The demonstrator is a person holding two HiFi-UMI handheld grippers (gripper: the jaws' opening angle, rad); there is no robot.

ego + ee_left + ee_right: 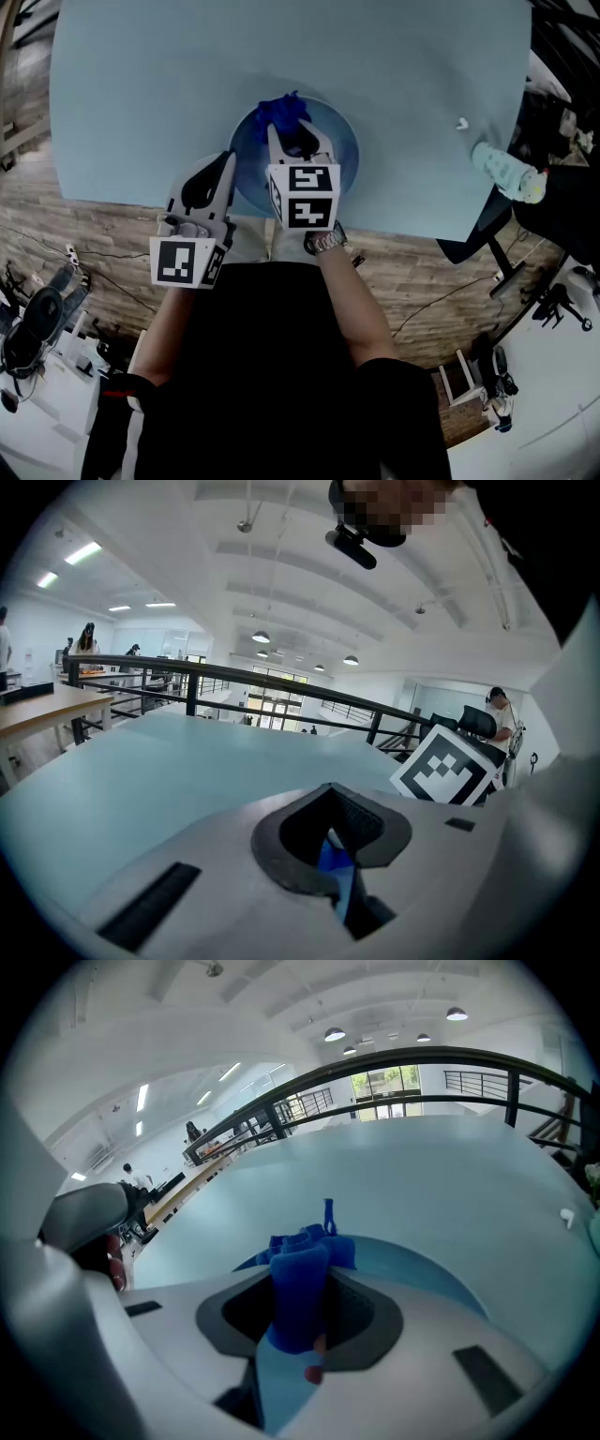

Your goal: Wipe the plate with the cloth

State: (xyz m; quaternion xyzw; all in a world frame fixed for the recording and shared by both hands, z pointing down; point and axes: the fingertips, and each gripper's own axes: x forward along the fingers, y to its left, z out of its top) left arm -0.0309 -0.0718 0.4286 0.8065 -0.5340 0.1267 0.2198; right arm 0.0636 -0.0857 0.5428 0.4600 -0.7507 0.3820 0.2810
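A round blue plate lies on the pale blue table near its front edge. My right gripper hangs over the plate's left half, shut on a bunched blue cloth that sticks out past its tips. In the right gripper view the cloth stands pinched between the jaws of that gripper, with the plate under it. My left gripper is at the plate's left rim. In its own view this gripper is shut on a thin blue edge, the plate's rim.
A small white scrap and a pale teal-and-white object lie near the table's right edge. The table's front edge runs just under both grippers. The right gripper's marker cube shows close beside the left gripper. Stands and cables crowd the wooden floor.
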